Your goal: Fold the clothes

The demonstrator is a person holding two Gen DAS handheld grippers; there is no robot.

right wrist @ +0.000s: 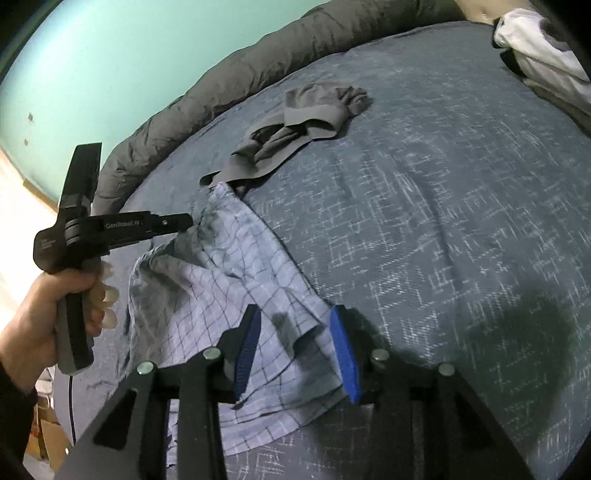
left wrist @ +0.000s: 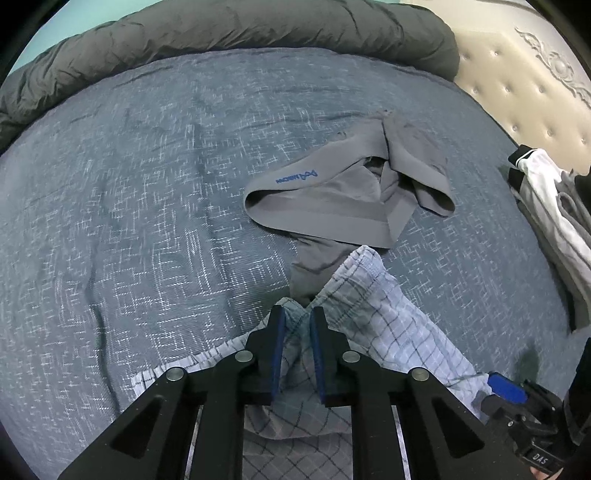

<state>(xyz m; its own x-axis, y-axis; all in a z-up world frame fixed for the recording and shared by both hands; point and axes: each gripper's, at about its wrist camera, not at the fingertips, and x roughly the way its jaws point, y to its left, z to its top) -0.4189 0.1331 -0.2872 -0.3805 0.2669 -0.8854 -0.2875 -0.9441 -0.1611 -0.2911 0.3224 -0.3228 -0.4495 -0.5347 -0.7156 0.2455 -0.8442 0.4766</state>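
The pale blue checked cotton boxer shorts [right wrist: 236, 280] lie rumpled on the bed [right wrist: 443, 240], stretched between both tools. The left gripper [left wrist: 298, 319] has its jaws nearly together, pinching a bunched fold of the waistband. The right gripper [right wrist: 295, 321] has jaws apart, with a loose corner of the cloth lying between them, not gripped. Just beyond the left jaws, touching the far edge of the checked cloth, sits a crumpled grey stretch-knit pair of briefs [left wrist: 354, 192]. Further out lie a rolled dark grey quilt [left wrist: 221, 33] and white-and-black clothes [left wrist: 554, 206]. The risk, as I judge it: lifting now could drag the grey briefs along, or the unclamped corner could slip free.
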